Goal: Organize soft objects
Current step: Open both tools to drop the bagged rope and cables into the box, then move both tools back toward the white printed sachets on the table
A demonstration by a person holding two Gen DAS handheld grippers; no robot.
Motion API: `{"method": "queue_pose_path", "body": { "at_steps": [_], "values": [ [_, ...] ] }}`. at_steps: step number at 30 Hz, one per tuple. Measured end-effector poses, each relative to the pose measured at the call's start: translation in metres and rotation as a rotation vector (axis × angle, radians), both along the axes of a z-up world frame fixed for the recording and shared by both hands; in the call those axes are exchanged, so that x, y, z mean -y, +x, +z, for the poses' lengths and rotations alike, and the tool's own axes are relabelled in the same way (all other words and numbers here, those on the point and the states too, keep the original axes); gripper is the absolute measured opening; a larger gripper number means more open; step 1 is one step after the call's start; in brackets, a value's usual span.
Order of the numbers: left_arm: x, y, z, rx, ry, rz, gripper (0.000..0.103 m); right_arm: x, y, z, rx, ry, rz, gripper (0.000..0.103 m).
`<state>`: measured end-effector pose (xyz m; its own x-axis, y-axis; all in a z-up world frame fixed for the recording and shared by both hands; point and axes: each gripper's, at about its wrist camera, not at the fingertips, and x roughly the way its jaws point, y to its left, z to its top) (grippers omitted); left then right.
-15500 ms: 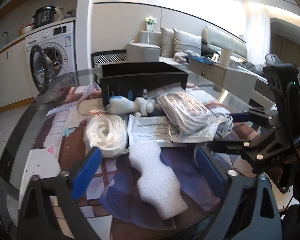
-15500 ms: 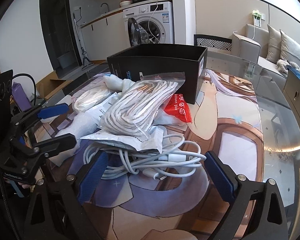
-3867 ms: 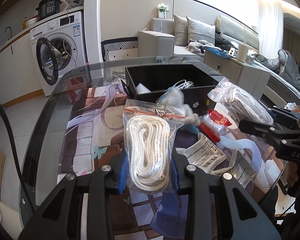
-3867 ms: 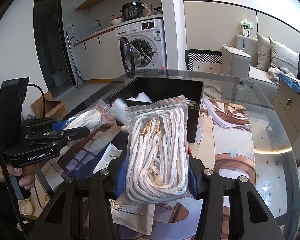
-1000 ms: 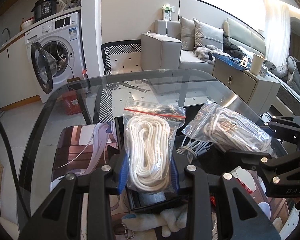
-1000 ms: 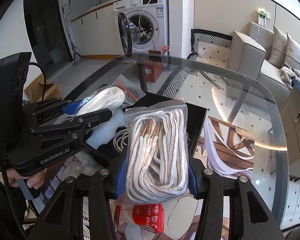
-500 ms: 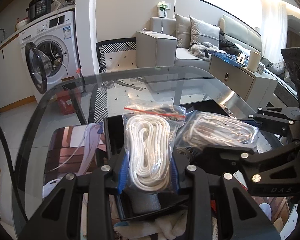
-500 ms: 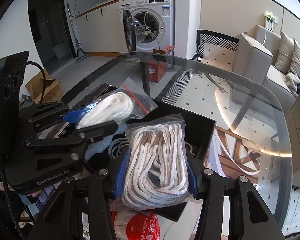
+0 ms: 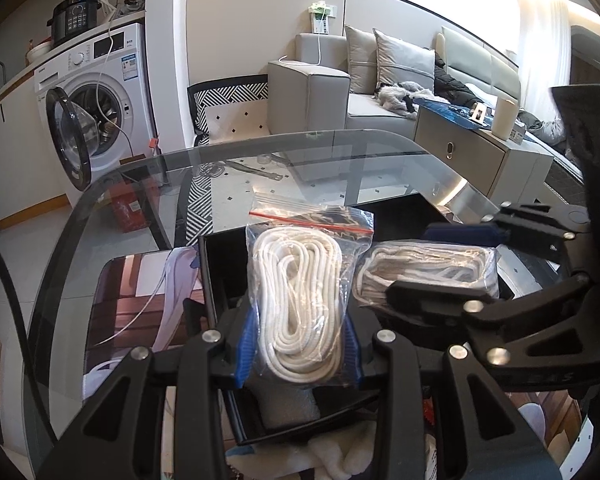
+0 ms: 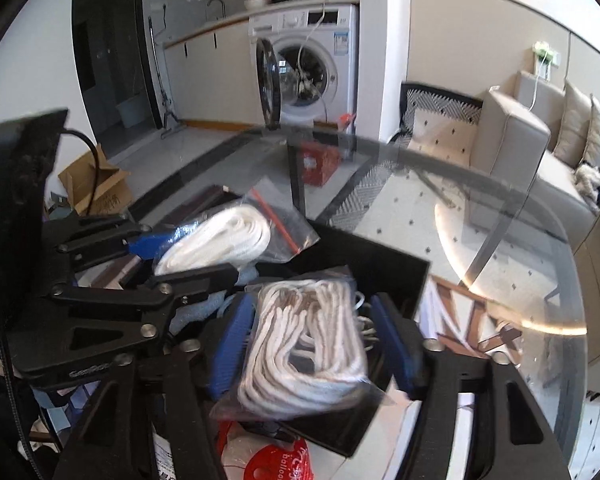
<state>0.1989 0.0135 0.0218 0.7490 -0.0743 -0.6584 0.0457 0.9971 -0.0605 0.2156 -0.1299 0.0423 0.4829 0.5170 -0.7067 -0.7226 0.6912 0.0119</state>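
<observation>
In the left wrist view my left gripper has its blue pads pressed on a zip bag of white rope, held over the black box; its jaws are just starting to open. In the right wrist view my right gripper is opening. The bag of white-and-tan cords lies loose between its spread pads, resting in the black box. The two grippers are side by side over the box. The right gripper shows from the left wrist and the left gripper from the right wrist.
The box sits on a printed mat on a round glass table, near its far edge. White foam and cables lie inside the box. A red balloon packet and a plush toy lie in front of it.
The right gripper's jaws have spread apart and let go of the bag of cords, which has sunk into the box. The left gripper still clamps the bag of rope.
</observation>
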Motion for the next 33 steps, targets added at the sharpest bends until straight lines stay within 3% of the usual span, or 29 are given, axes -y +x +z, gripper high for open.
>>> {"method": "queue_pose_path", "body": {
  "at_steps": [4,6,10,12,14,21,33],
  "values": [
    [0.000,-0.003,0.002,-0.010,-0.008,-0.016,0.044,0.017,-0.011,0.014,0.054,0.044,-0.033,0.096],
    [0.002,-0.008,0.005,0.002,0.004,-0.015,0.060,0.025,-0.017,0.019,0.063,0.060,-0.050,0.101],
    [0.004,-0.018,0.013,0.022,0.015,0.001,0.066,0.041,-0.027,0.023,0.059,0.076,-0.080,0.102],
    [0.003,-0.023,0.015,0.032,0.020,0.013,0.085,0.050,-0.032,0.023,0.041,0.099,-0.086,0.102],
    [0.002,-0.030,0.018,0.049,0.024,0.036,0.093,0.057,-0.038,0.022,0.032,0.116,-0.094,0.102],
    [0.000,-0.048,0.023,0.065,0.038,0.055,0.103,0.079,-0.062,0.019,0.016,0.158,-0.113,0.102],
    [0.005,-0.083,0.027,0.096,0.047,0.061,0.103,0.088,-0.093,0.009,0.008,0.179,-0.097,0.103]
  ]
}}
